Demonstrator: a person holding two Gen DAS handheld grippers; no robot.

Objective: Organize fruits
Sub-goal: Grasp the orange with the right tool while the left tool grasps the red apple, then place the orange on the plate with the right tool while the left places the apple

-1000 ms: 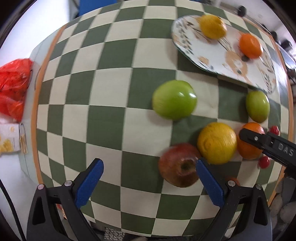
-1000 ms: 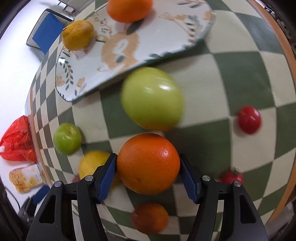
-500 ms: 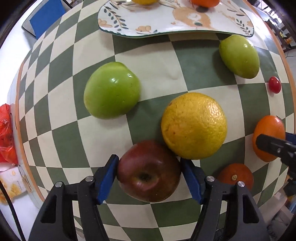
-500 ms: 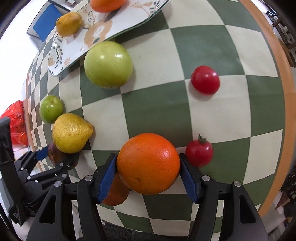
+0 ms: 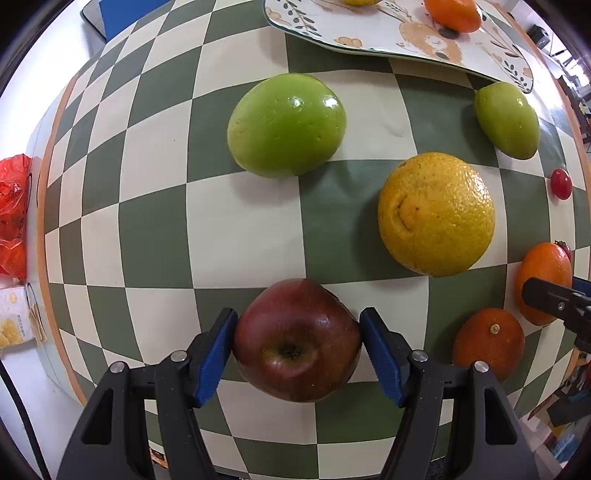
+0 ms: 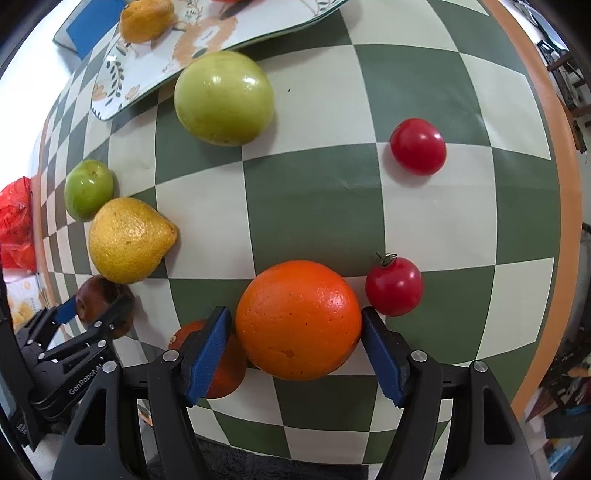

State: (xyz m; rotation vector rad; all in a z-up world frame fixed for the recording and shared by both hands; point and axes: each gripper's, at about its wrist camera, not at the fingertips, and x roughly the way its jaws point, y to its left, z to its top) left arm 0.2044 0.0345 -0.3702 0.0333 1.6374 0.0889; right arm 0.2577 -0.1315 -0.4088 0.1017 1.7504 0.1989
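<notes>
Green-and-cream checks with an orange border on the cloth [image 5: 240, 229]. Dark red apple [image 5: 297, 341] between blue pads [image 5: 216, 350]. Bright orange [image 6: 298, 319], yellow lemon [image 6: 127, 240], two red tomatoes [image 6: 418, 146], leaf-patterned white plate [image 5: 369, 33].

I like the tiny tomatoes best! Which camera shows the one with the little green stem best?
The right wrist view. There the stemmed tomato sits big and whole beside the orange between the right gripper's pads. In the left wrist view only a red sliver peeks out behind that orange, at the picture's edge.
</notes>
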